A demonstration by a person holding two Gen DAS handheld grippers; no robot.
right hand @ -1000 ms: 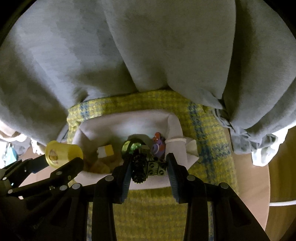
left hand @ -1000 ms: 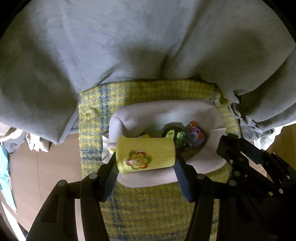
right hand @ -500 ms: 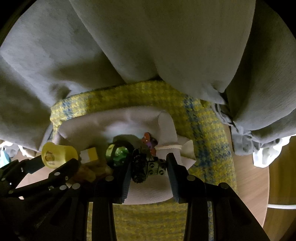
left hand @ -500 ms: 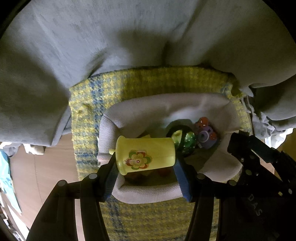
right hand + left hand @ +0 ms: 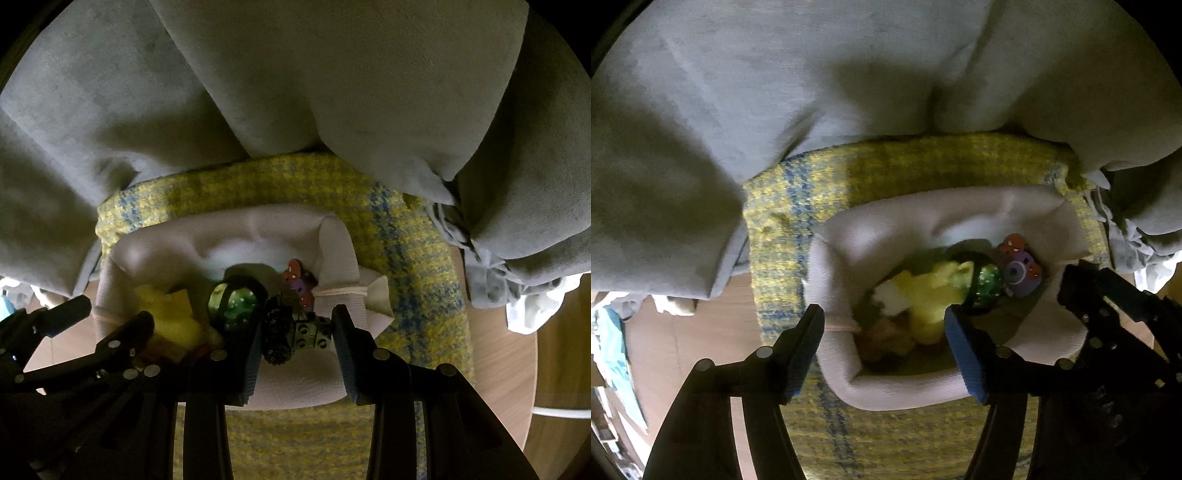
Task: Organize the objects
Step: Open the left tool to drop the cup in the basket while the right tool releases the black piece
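A white fabric basket [image 5: 908,391] stands on a yellow and blue woven cloth [image 5: 798,206]. My left gripper [image 5: 884,328] is open over the basket's left rim; the yellow cup [image 5: 931,291] lies blurred among the toys inside, free of the fingers. A green ball [image 5: 986,286] and a purple toy camera [image 5: 1019,273] lie in the basket too. My right gripper [image 5: 299,332] is shut on a dark brick toy with a black wheel [image 5: 295,332], held over the basket [image 5: 306,384] near its right side. The green ball [image 5: 232,306] and the yellow cup [image 5: 170,314] show to its left.
Grey trouser legs [image 5: 849,74] fill the top of both views, close behind the cloth. Wooden floor [image 5: 498,354] shows right of the cloth and light clothes [image 5: 528,310] lie on it. More cloth items [image 5: 613,332] lie at the far left.
My left gripper has opened and the yellow cup has dropped into the basket. My right gripper has kept hold of the brick toy and moved a little over the basket.
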